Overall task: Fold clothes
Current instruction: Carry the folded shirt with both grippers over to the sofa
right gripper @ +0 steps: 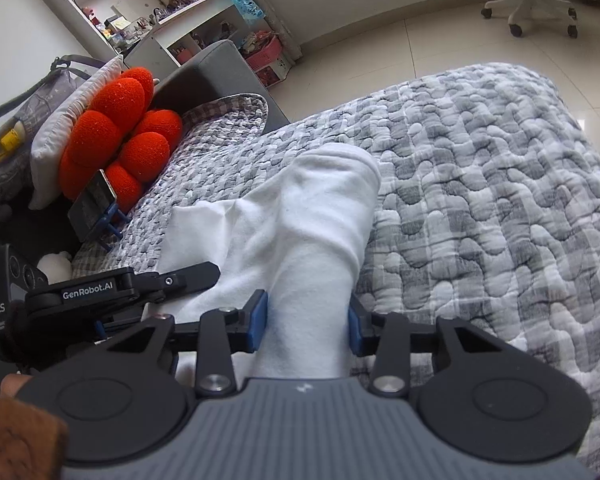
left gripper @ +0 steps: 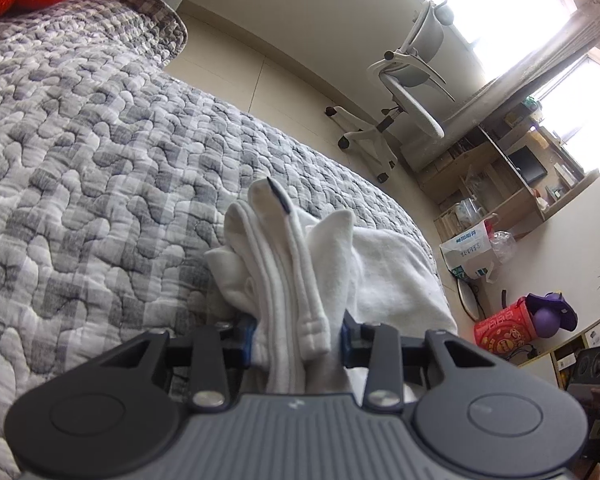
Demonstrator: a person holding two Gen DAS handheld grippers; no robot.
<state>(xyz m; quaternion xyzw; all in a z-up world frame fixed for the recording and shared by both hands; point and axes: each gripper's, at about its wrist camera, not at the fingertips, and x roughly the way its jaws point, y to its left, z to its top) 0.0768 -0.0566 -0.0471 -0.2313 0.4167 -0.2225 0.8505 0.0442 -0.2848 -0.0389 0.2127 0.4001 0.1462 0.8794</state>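
A white garment [left gripper: 388, 268] lies bunched on the grey checked quilt [left gripper: 100, 160] of the bed. My left gripper [left gripper: 296, 340] is shut on a thick folded wad of it, and hemmed edges and a small dark tag stick up past the blue pads. In the right wrist view the same white garment [right gripper: 312, 224] stretches away as a rolled band, and my right gripper [right gripper: 307, 326] is shut on its near end. The cloth fills the whole gap between the pads. One black finger [right gripper: 192, 274] of the left tool shows at the left, lying over the cloth.
A red lobed cushion [right gripper: 120, 136], a grey pillow and a phone on a stand [right gripper: 92, 208] sit at the bed's head. A white office chair [left gripper: 404, 92] stands on the tiled floor beyond the bed edge. Shelves, boxes and bags line the walls.
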